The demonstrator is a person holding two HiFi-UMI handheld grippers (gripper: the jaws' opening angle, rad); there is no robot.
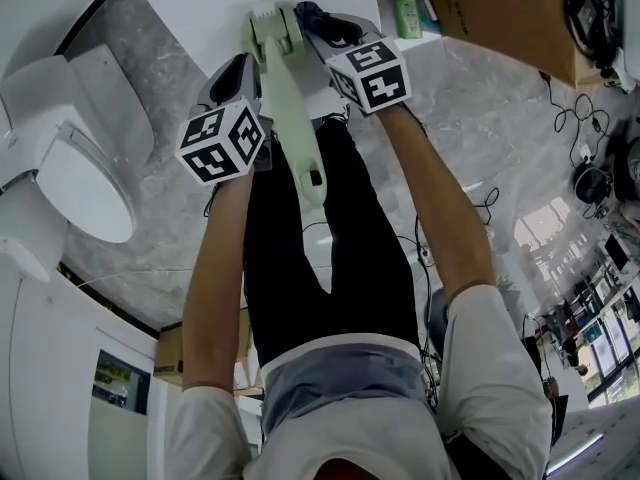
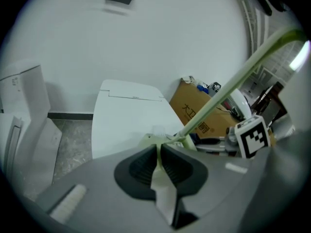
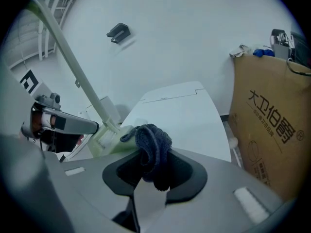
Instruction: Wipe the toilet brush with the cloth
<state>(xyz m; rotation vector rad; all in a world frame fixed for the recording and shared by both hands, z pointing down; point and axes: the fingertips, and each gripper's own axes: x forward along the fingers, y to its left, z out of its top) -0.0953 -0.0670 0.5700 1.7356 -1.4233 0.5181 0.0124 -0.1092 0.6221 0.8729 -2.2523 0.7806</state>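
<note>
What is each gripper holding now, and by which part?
The left gripper is shut on the toilet brush, pinching a thin pale-green edge at its head end. The right gripper is shut on the dark cloth, by a bunched fold.

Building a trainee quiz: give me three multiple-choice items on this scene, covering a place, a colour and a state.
1. Where is the dark blue knitted cloth? A in the right tool B on the toilet seat C on the cardboard box
2. Colour of the long plastic toilet brush? A red B pale green C black
3. The left tool is A open, empty B shut on the brush C half open
Answers: A, its jaws clamp it; B, handle and head show it; B, jaws pinch green plastic.
</note>
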